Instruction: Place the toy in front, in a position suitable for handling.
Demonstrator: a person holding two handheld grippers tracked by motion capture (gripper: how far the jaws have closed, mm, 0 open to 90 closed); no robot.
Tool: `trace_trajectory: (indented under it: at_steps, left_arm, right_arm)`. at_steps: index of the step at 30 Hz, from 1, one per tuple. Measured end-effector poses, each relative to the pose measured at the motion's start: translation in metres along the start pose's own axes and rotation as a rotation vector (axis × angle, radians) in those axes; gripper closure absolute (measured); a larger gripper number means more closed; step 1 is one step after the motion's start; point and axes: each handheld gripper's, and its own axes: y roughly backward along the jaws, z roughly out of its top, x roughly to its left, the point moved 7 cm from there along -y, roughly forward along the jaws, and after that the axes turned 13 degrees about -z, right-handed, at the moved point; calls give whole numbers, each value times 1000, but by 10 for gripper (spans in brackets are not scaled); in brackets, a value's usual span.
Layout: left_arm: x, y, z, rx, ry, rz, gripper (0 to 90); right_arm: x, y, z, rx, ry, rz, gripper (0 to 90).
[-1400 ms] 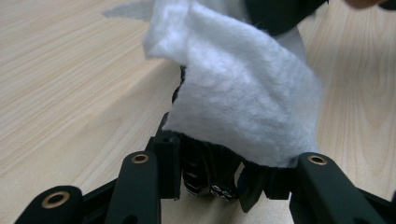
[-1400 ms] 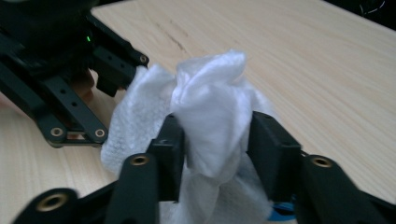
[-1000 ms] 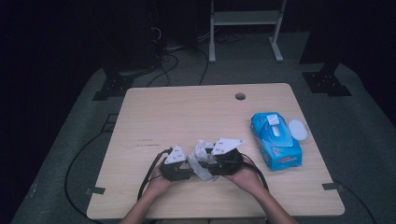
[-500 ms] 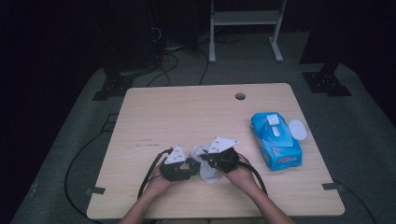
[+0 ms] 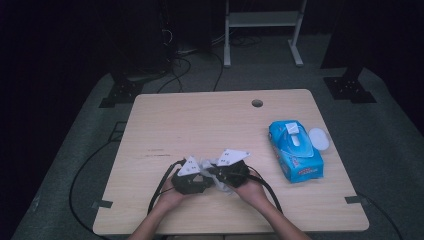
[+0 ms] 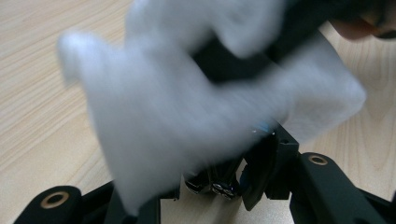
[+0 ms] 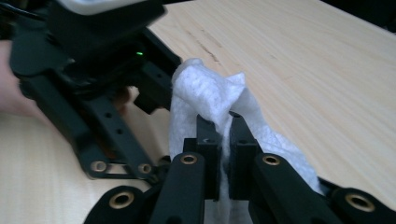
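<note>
Big pale wooden table (image 5: 200,125) fills the scene, and off on its right side lies a blue plastic pack of wet wipes (image 5: 295,151), well apart from the action. Near the front edge both hands meet: the left claw (image 5: 204,176) and the right claw (image 5: 216,172) sit tip to tip. The right claw has just snapped closed and now pinches a crumpled white wipe (image 7: 210,98) between its pads. The left claw is pressed together on the same wipe, which drapes up and over its jaws.
</note>
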Motion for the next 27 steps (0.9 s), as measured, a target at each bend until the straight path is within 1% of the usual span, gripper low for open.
trace_trajectory:
  at_steps: [1,2,3,4,5,6,7,8,9,10,11,12,13,14,16,17,18,19,20,21,23,24,25,26,27]
  left_arm:
    - [-1,0,1,-1,-7,4,578]
    - [-1,0,1,-2,-8,3,579]
    - [-1,0,1,0,-14,2,580]
    - [-1,0,1,0,-14,2,580]
    - [-1,0,1,2,-17,3,580]
    - [-2,-1,1,0,-13,4,580]
    - [-1,-1,1,1,-17,5,580]
    - [-2,-1,1,2,-18,6,580]
    - [-2,0,1,5,-19,7,580]
    - [-2,0,1,7,-20,8,580]
    - [-2,0,1,8,-21,7,580]
    - [-2,0,1,8,-21,7,580]
    - [-2,0,1,9,-27,9,580]
    - [-2,0,1,9,-30,10,580]
    - [-2,0,1,11,-38,11,580]
    - [-2,0,1,13,-40,10,580]
    - [-2,0,1,13,-40,10,580]
    - [-2,-1,1,8,-38,8,580]
    - [-3,-1,2,4,-34,6,580]
    - [-3,-2,2,2,-29,4,580]
    - [-3,-2,2,0,-20,3,580]
    - [-3,-2,2,0,-20,3,580]
    - [-3,-2,2,3,-18,4,580]
    - [-3,-1,1,7,-21,4,580]
    - [-3,-1,1,8,-23,4,580]
  right_arm:
    - [-7,1,-1,5,4,-41,855]
    - [-14,1,-3,12,0,-61,855]
    - [-20,2,-5,23,-26,-73,856]
    - [-23,3,-7,23,-49,-73,856]
    - [-23,3,-7,17,-71,-65,856]
    - [-19,3,-7,10,-86,-47,856]
    - [-13,2,-5,2,-101,-10,855]
    - [-6,1,-4,-8,-111,36,855]
    - [1,1,-2,-21,-113,74,855]
    - [6,0,0,-25,-99,90,855]
    - [8,-1,0,-17,-80,79,855]
    - [8,-1,0,-17,-80,79,855]
    - [1,0,-1,-12,-70,44,855]
    - [-6,1,-2,-8,-71,15,855]
    - [-26,4,-8,12,-57,-87,855]
    - [-36,6,-11,12,-76,-111,856]
    - [-36,6,-11,12,-76,-111,856]
    - [-47,9,-16,11,-145,-107,856]
    - [-46,10,-17,11,-153,-107,856]
    - [-42,9,-16,10,-140,-102,857]
    - [-25,6,-12,-7,-134,-43,855]
    - [-25,6,-12,-7,-134,-43,855]
    - [-6,2,-6,-20,-113,12,855]
    - [-1,1,-3,-24,-97,18,855]
    - [2,1,-1,-21,-79,26,855]
